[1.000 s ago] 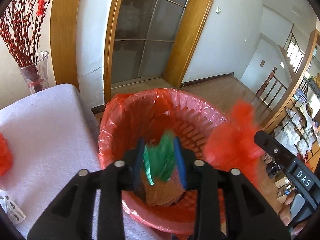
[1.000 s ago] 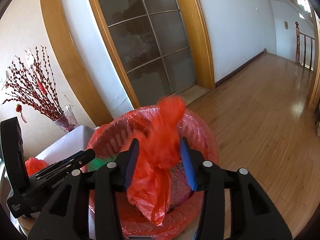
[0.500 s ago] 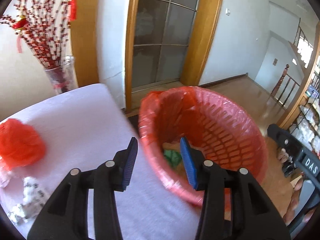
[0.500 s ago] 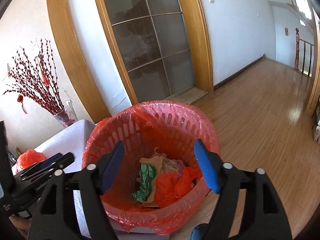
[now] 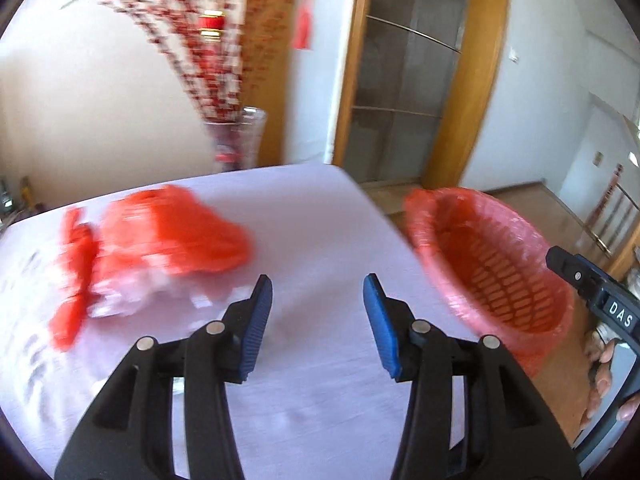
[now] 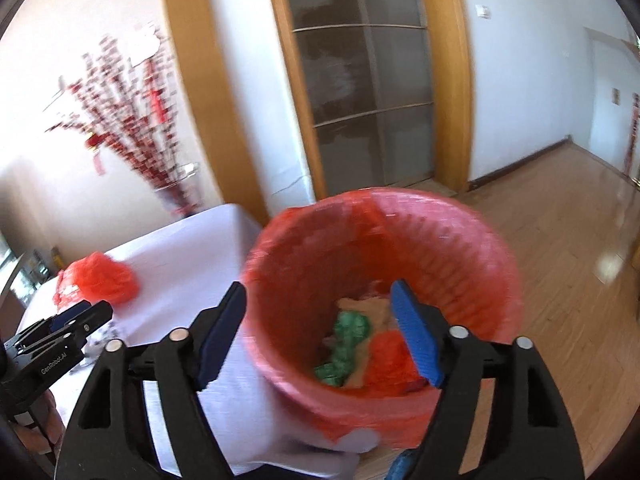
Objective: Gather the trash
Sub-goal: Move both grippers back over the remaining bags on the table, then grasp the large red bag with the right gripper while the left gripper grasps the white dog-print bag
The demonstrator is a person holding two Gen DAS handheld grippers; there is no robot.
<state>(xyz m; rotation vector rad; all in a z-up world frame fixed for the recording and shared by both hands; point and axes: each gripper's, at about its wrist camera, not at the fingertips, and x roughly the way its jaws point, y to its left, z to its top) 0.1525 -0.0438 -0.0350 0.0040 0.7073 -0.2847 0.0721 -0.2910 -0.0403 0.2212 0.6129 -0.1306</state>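
A red basket lined with a red bag point(image 6: 472, 248) stands off the table's right edge; it also shows in the left wrist view point(image 5: 520, 240). Inside lie a green wrapper point(image 6: 348, 336), brown paper and a red bag point(image 6: 388, 360). My right gripper point(image 6: 320, 336) is open and empty above the basket. My left gripper point(image 5: 318, 320) is open and empty over the white table point(image 5: 320, 240). A crumpled red bag point(image 5: 172, 236) lies on the table to the front left of it, also seen in the right wrist view point(image 6: 100, 284). White scraps point(image 5: 132, 296) lie beside it.
A glass vase point(image 5: 236, 140) with red berry branches stands at the table's far edge. A glass door point(image 6: 360, 80) in a wooden frame is behind the basket. Wooden floor point(image 6: 560, 280) lies to the right.
Both grippers opened and dropped their loads, the green wrapper and a red bag, into the basket. The left gripper then swung left, away from the basket and over the table.
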